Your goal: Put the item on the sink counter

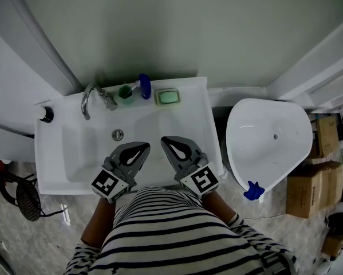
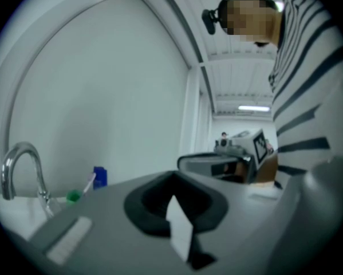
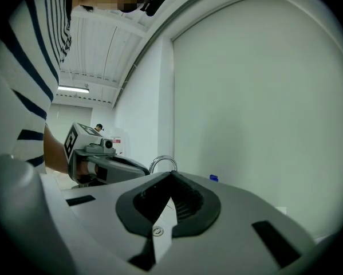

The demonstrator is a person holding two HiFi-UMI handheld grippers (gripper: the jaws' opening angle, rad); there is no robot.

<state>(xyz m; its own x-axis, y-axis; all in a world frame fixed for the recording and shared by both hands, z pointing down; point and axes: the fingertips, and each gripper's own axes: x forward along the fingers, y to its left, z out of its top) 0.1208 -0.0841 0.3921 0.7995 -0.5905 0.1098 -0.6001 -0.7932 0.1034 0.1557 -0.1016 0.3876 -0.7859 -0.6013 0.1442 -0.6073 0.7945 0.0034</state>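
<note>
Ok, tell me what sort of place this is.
Most likely a small bathroom: a white sink with a chrome faucet, a soap dish on its back ledge, and what looks like a toilet beside it.

Sink [image 1: 51, 153]: white, rectangular, basin sunk in the middle. On the back rim surface, right of the faucet [image 1: 91, 101], stand in a row:
- green cup [image 1: 125, 92], upright
- blue container [image 1: 144, 86], just beside the cup
- soap dish [image 1: 167, 97] holding green soap
</note>
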